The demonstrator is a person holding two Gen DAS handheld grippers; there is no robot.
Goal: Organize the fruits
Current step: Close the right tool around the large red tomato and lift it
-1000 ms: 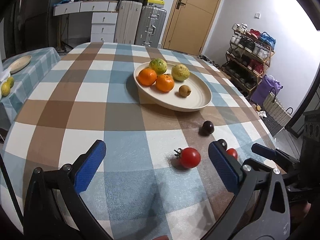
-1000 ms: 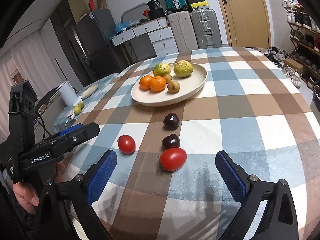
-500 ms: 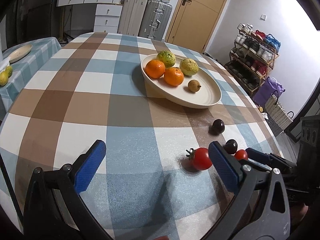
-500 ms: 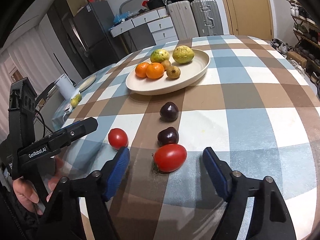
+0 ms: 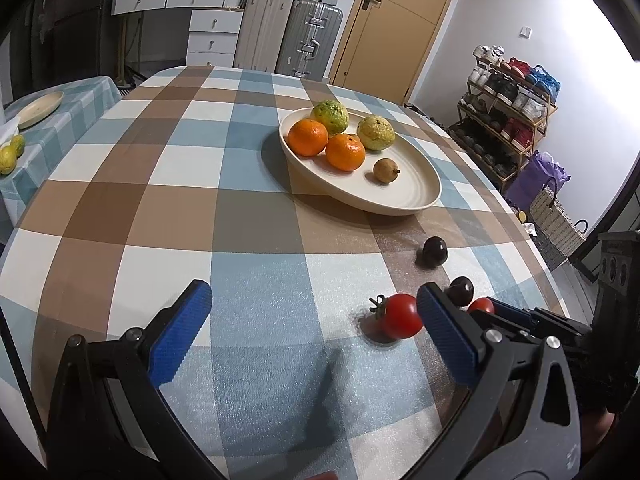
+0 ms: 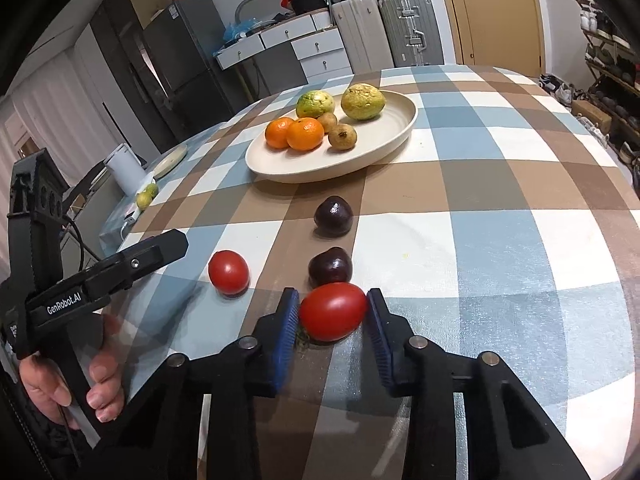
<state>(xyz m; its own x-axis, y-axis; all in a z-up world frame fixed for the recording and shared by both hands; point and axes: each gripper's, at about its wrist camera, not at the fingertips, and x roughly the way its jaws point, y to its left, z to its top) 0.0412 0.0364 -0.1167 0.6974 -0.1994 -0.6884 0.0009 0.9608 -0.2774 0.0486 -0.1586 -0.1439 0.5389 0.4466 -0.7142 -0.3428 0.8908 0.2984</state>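
Note:
A cream plate (image 6: 396,130) (image 5: 416,196) holds two oranges (image 6: 305,133), two green-yellow fruits (image 6: 363,101) and small brown fruits (image 6: 342,136). On the checked cloth lie two dark plums (image 6: 333,210) (image 6: 330,266) and a round tomato (image 6: 228,271) (image 5: 401,315). My right gripper (image 6: 333,312) is shut on an oval tomato (image 6: 333,311) that rests on the cloth. My left gripper (image 5: 314,328) is open and empty above the cloth, its right finger (image 5: 448,336) beside the round tomato.
The table edge curves close on both sides. A side table at the left carries a small plate (image 5: 38,106) and yellow fruit (image 5: 7,160). Suitcases (image 5: 308,40), drawers and a shoe rack (image 5: 508,108) stand beyond the table.
My right gripper moved forward and closed its jaws onto the oval tomato. My left gripper shifted slightly left and stayed open.

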